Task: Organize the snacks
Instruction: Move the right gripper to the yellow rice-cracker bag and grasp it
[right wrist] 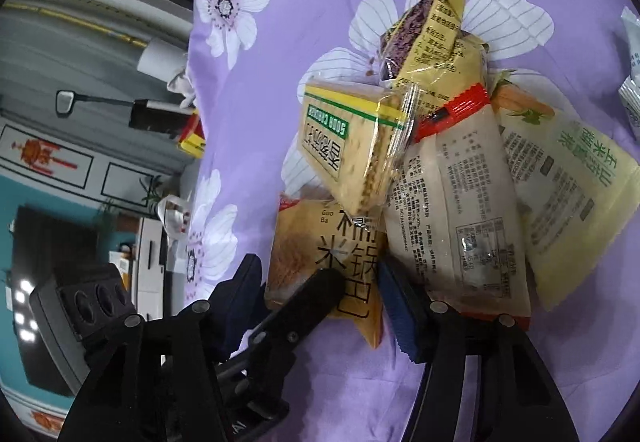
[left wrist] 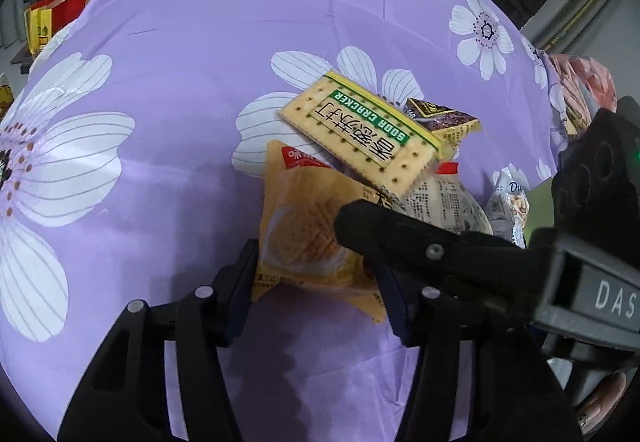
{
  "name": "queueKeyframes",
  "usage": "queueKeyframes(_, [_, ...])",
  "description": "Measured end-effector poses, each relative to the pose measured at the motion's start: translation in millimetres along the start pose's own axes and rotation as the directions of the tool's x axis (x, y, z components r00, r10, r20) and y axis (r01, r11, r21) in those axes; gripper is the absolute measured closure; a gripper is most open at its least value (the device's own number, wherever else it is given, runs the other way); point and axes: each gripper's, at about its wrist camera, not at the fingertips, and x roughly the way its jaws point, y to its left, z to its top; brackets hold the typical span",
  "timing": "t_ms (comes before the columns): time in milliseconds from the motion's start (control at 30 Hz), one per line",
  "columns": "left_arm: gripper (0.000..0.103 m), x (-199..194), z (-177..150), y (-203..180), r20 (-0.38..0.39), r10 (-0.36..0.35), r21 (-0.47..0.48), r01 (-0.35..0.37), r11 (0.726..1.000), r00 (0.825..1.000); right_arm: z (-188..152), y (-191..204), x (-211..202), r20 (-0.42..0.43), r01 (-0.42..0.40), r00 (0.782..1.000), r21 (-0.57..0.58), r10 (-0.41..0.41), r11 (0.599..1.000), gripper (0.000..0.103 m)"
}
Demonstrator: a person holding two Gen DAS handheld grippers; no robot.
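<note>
A pile of snack packets lies on the purple flowered cloth [left wrist: 180, 121]. An orange rice-crust packet [left wrist: 308, 238] sits at the near edge of the pile, between the jaws of both grippers. My left gripper [left wrist: 316, 282] is open around it. My right gripper [right wrist: 320, 282] is open around the same packet [right wrist: 320, 250], and one of its fingers [left wrist: 400, 242] crosses the left wrist view over the packet. A soda cracker pack [left wrist: 360, 129] leans on top; it also shows in the right wrist view [right wrist: 348, 149].
A beige packet with a red strip [right wrist: 460, 209], a pale green corn packet [right wrist: 568, 181] and a yellow-purple packet [right wrist: 428, 33] lie in the pile. White packets [right wrist: 632, 81] lie at the right. The cloth's edge [right wrist: 196, 121] drops off at the left.
</note>
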Motion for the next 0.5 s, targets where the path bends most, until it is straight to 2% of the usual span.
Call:
queueKeyframes(100, [0.056,-9.8,-4.5,-11.0,0.026,0.015,0.009,-0.015,1.000,1.000,-2.1,3.3,-4.5,-0.002,0.001,1.000,-0.012,-0.001,1.000,0.040])
queueKeyframes(200, [0.057,-21.3,-8.8,-23.6,0.071,0.020,0.040,-0.023,0.999,0.997,-7.0,9.4,-17.5,0.019,0.009,1.000,-0.031,-0.009,0.999,0.040])
queueKeyframes(333, [0.057,-41.5,-14.3,-42.7,0.138,-0.014,0.087,0.002,0.996,0.990,-14.3,18.3,-46.9,0.084,0.010,0.996,-0.074,-0.004,0.997,0.040])
queueKeyframes(500, [0.059,-57.2,-21.2,-66.0,0.177,-0.046,0.145,0.020,0.989,0.983,-23.9,19.2,-80.3,0.155,0.020,0.988,-0.078,-0.008,0.997,0.040])
